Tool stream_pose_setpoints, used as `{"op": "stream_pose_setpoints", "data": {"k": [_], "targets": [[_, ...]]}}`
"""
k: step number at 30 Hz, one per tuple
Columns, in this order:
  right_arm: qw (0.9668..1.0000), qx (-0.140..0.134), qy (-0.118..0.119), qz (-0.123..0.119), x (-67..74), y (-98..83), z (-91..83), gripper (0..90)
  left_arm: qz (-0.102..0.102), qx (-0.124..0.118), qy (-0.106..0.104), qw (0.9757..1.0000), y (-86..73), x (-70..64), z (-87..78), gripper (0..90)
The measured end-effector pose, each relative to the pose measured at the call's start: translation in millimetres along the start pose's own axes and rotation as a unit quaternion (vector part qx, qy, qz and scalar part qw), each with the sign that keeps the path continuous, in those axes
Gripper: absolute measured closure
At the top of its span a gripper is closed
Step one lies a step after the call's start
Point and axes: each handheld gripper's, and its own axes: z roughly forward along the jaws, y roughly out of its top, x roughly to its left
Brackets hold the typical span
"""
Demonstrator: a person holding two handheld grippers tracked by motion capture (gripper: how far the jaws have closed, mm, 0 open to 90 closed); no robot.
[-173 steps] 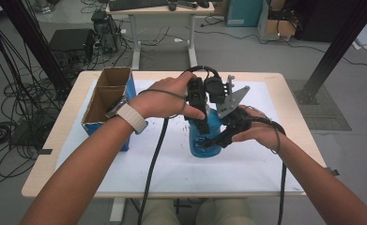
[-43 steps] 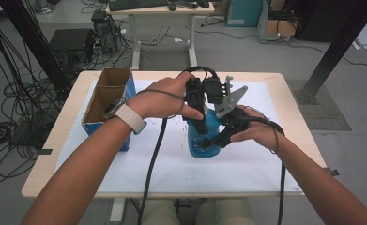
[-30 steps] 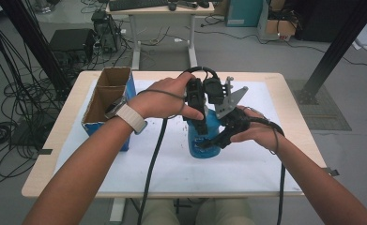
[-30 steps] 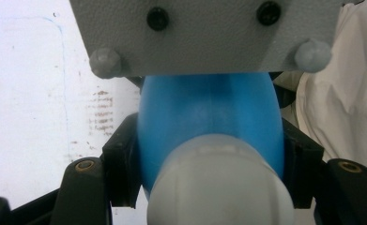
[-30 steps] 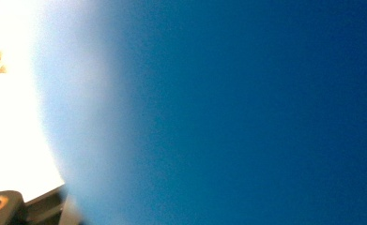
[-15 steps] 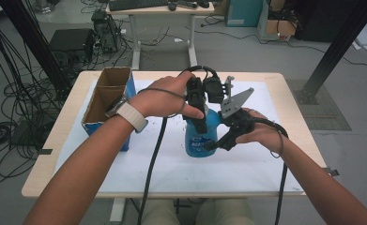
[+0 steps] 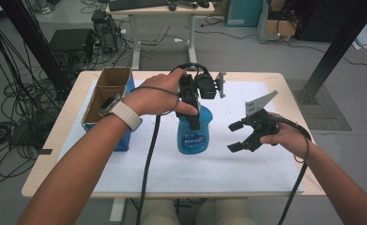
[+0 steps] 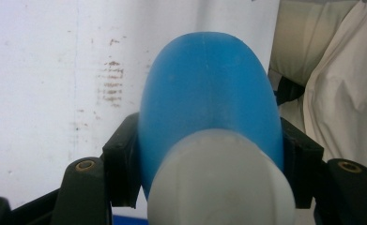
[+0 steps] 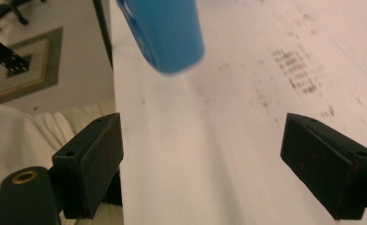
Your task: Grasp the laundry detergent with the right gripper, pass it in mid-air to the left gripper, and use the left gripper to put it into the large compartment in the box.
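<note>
two tongs are mine here. at the far left of the bench (image 7: 68, 183) sits a cardboard box (image 7: 107, 93). next, my left tongs (image 7: 194, 124) clamp the blue bottle (image 7: 192, 137) high on its body, under the white cap (image 8: 221, 183), above the white paper (image 7: 228, 164). to its right, well apart from the bottle, my right tongs (image 7: 234, 136) have just been opening and stand wide, nothing between their pads (image 9: 93, 161).

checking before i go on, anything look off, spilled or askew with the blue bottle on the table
Nothing spilled or damaged. The blue bottle hangs off the white sheet, clamped near its top by the left gripper. The right gripper, jaws just opened and empty, sits apart. Faint brownish smudges mark the sheet.
</note>
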Motion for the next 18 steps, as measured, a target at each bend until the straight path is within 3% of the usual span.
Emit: {"op": "stream_pose_setpoints", "data": {"k": [1,2,3,4,8,11,14,18], "targets": [[1.0,0.009,-0.001,-0.003,-1.4,-2.7,-1.5,14.0,0.005,0.003,0.003,1.0,0.1,1.0,-1.1,37.4],[0.9999,0.014,-0.002,-0.003,-1.4,-3.8,-2.6,14.3,-0.006,-0.002,0.007,1.0,-0.9,0.8,-2.7,37.4],[0.9993,0.025,-0.003,-0.028,-5.5,-7.5,-5.3,14.1,0.007,0.003,0.013,0.9999,-0.7,3.7,-6.0,37.4],[0.9989,0.029,-0.008,-0.037,-7.5,-9.9,-6.9,14.1,0.005,0.003,0.018,0.9998,-1.4,5.2,-8.7,37.4],[0.9985,0.04,-0.011,-0.037,-8.4,-15.0,-15.0,14.0,-0.027,0.0,0.038,0.9989,-5.4,9.2,-20.4,37.4],[0.9969,0.064,-0.021,-0.04,-7.8,-17.6,-21.0,12.8,-0.045,-0.002,0.047,0.9979,-9.1,14.4,-28.6,37.4],[0.9963,0.074,-0.03,-0.032,-8.8,-20.7,-27.7,10.1,-0.066,0.0,0.05,0.9966,-12.4,18.4,-36.1,37.4],[0.996,0.075,-0.048,-0.01,-12.7,-23.6,-36.7,4.2,-0.104,-0.001,0.055,0.993,-16.4,24.5,-47.3,37.4]]}}
